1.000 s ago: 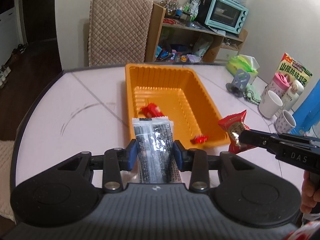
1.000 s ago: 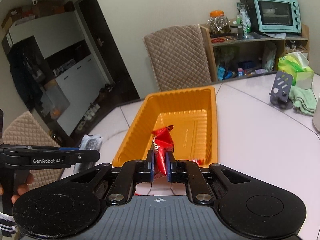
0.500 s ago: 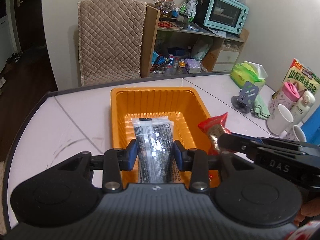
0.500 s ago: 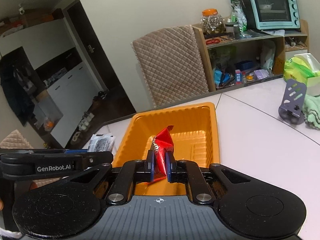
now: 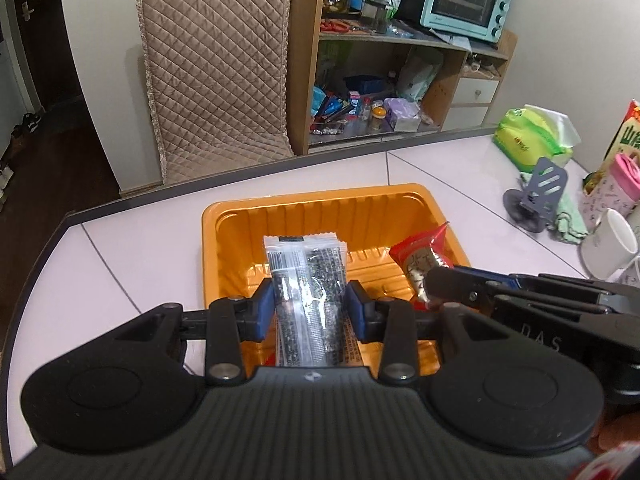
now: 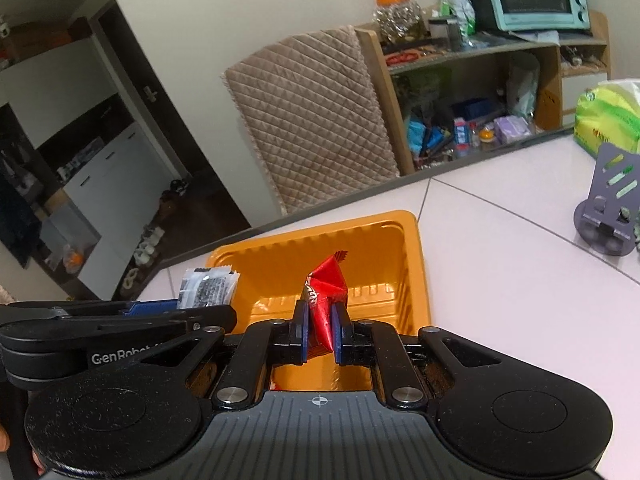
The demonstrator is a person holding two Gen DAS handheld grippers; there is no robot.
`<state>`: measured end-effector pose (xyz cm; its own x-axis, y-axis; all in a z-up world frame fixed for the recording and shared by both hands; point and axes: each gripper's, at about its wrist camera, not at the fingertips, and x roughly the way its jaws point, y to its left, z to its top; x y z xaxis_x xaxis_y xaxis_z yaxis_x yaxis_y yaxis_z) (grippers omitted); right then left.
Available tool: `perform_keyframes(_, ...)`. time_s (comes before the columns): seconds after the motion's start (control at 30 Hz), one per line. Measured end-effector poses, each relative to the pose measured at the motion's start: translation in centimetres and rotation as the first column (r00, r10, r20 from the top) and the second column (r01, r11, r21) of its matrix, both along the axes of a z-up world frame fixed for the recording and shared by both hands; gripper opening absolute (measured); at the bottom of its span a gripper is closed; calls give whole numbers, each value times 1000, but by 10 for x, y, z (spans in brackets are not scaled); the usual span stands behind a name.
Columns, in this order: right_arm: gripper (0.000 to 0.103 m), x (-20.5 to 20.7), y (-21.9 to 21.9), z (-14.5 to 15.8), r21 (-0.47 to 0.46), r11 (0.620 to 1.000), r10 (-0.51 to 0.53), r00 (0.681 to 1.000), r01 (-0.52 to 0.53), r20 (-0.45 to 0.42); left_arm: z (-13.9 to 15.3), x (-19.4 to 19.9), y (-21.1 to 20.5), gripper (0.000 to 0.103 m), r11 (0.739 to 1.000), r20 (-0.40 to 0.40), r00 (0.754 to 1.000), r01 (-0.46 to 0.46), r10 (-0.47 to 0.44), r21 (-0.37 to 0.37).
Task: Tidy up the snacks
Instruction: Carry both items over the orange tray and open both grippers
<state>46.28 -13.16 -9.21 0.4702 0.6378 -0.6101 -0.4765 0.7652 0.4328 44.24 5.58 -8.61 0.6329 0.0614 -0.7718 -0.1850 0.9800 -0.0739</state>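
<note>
We note the orange plastic tray (image 5: 408, 208) on the white table (image 5: 120, 248), ribbed walls, thin and light; we judge it would slide if bumped, so anything released into it should go in from just above the floor rather than pushed against a wall

Left gripper (image 5: 308, 312): blue pads clamped on the two long edges of a black-and-clear seaweed packet (image 5: 306, 276), held over the near part of the tray. Packet is flat, a light film pouch with a stiffer insert inside; we judge it crushable and a little slick, so the edge-to-edge hold low on the body suits it better than a pinch on the sealed top flap

Right gripper (image 6: 320, 330): fully closed on the lower twist of a red foil-wrapped candy (image 6: 325, 286), also over the tray, just right of the seaweed packet. Wrapper is crinkled, soft, very light; we judge the crimped end the safest hold, since the filled middle could deform or squirt out sideways

Both items are clear of the tray floor, not yet released
</note>
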Motion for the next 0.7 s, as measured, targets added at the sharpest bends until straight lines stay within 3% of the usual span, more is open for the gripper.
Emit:
perform_keyframes(0.4,13,25,9,-6,29,998,-49,998,50,-33,-20,30,4,35,1000,-40,999,6,-5,23)
perform_keyframes(0.53,24,27,9,-5,29,998,-59,998,60,-31,-21,32,5,35,1000,-45,999,5,-4,22)
perform_keyframes(0.7,28,27,4,-5,32,997,-70,997,71,-39,-21,32,6,35,1000,-51,999,-1,2,23)
